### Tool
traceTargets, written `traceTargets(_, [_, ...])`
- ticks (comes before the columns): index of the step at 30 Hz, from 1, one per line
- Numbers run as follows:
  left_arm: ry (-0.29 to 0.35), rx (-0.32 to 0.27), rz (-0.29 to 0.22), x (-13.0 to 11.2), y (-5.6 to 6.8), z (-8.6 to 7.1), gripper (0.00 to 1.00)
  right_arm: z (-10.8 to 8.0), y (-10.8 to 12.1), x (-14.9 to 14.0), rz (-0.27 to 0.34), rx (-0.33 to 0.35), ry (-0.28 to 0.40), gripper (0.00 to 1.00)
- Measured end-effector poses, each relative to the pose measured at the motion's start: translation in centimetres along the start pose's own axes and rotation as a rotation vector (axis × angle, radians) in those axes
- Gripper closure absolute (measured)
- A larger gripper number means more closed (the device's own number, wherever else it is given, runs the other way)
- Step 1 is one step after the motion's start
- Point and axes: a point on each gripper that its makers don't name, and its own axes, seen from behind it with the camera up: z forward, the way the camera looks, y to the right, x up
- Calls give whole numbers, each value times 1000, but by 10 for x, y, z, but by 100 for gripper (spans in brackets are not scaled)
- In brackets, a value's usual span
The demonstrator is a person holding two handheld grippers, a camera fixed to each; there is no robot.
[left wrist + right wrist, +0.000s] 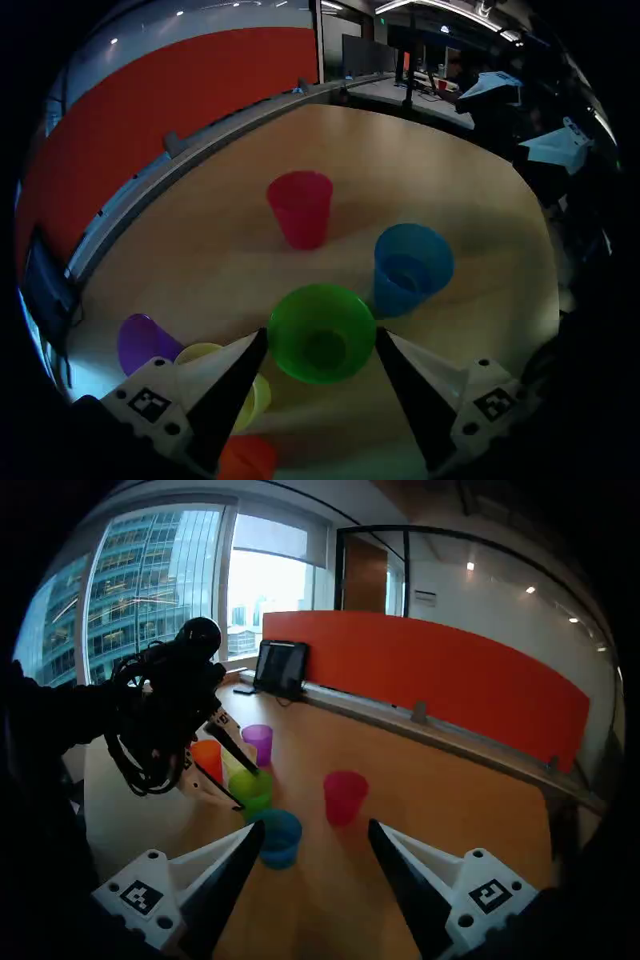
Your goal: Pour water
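Green cup point(322, 336) stands upright at lower centre of the left gripper view, between the jaws of the left gripper point(318, 330); their tips flank its rim, but whether they press it I cannot tell. Blue cup point(410, 268) sits just right of it, red cup point(300, 208) above. In the right gripper view, the right gripper point(316, 824) has its jaws spread on nothing, low in the frame, the blue cup beside its left tip.

Table point(416, 176): we are logging pale wood-grain top, smooth, satin, carrying soft reflections.
Green cup point(322, 334), blue cup point(410, 268), red cup point(301, 210): we are seeing translucent plastic, smooth, slightly glossy.
Purple cup point(142, 342), yellow cup point(256, 400), orange cup point(246, 458): we are reading same plastic.
Left gripper point(320, 330): we are noting white matt plastic fingers point(216, 368), inner faces dull black.
Right gripper point(315, 823): we are noting same finish.
Partition point(176, 104): we are seeing flat matt orange face, material unclear.
Window point(160, 576): we are seeing glossy glass.
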Motion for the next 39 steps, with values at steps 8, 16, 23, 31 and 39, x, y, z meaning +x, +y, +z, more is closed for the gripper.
traceTargets(8, [8,4,-10,2,-2,-1,9,0,0,1,-1,1,0,0])
traceTargets(16, [39,12,-21,12,-7,-12,10,-1,-1,2,0,-1,2,0])
traceTargets(23, [91,41,-7,27,-15,-34,10,-3,-1,9,-10,-4,13,0])
traceTargets(31, [174,76,-7,45,-21,-64,10,-5,-3,15,-22,-10,25,0])
traceTargets(39, [262,95,-26,64,-26,-89,10,-7,-4,23,-28,-13,38,0])
